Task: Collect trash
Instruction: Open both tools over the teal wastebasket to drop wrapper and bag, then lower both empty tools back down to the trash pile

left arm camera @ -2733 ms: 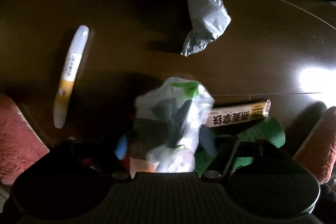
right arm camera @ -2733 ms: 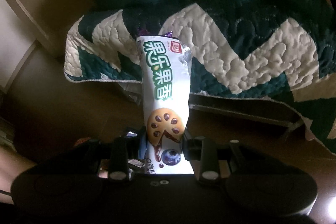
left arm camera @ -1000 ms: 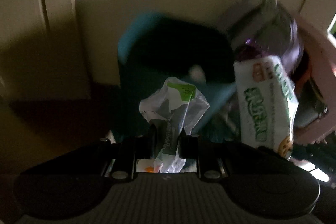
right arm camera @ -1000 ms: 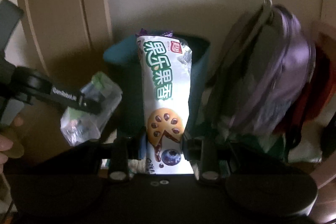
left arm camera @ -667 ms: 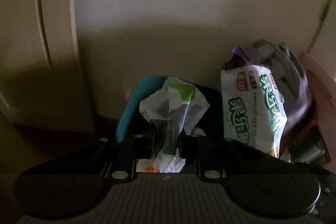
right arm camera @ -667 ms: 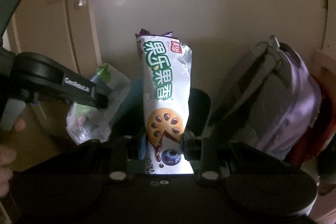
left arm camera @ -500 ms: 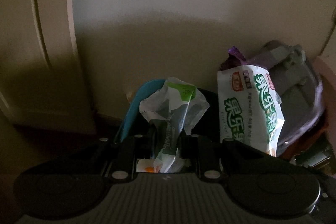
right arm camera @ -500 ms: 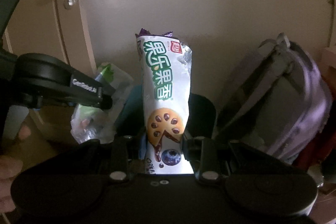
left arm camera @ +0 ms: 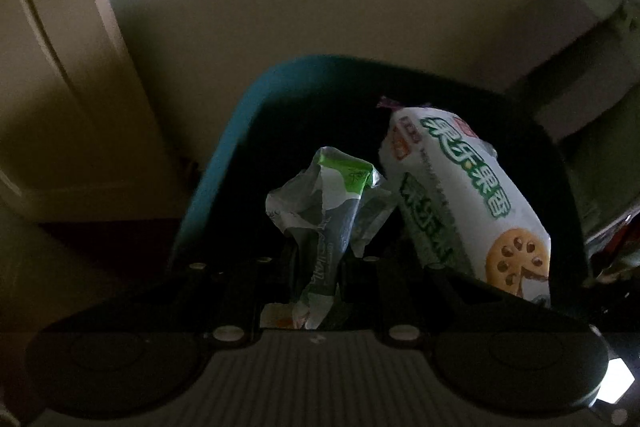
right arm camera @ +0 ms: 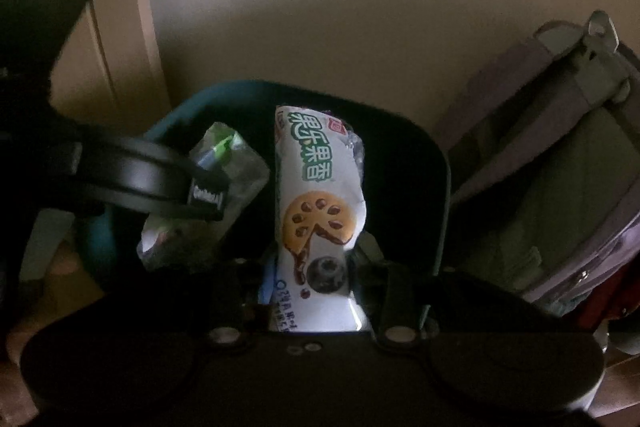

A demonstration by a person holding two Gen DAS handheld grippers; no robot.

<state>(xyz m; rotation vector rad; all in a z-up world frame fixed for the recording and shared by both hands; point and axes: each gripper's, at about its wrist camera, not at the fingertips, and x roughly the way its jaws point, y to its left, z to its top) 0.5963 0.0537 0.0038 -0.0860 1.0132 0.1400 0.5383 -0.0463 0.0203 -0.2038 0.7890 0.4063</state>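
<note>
Over the teal plastic bin point(left arm camera: 224, 163), a light, crinkly clear-and-green wrapper point(left arm camera: 324, 223) is pinched in the closed left gripper point(left arm camera: 316, 259), while the slippery white biscuit packet point(right arm camera: 316, 195), taken low, is slackened between the just-opening jaws of the right gripper point(right arm camera: 312, 267).

A grey and purple backpack point(right arm camera: 560, 163) is leaning against a cream wall point(right arm camera: 320, 7), with a pale door point(left arm camera: 52, 87) standing at the left.
</note>
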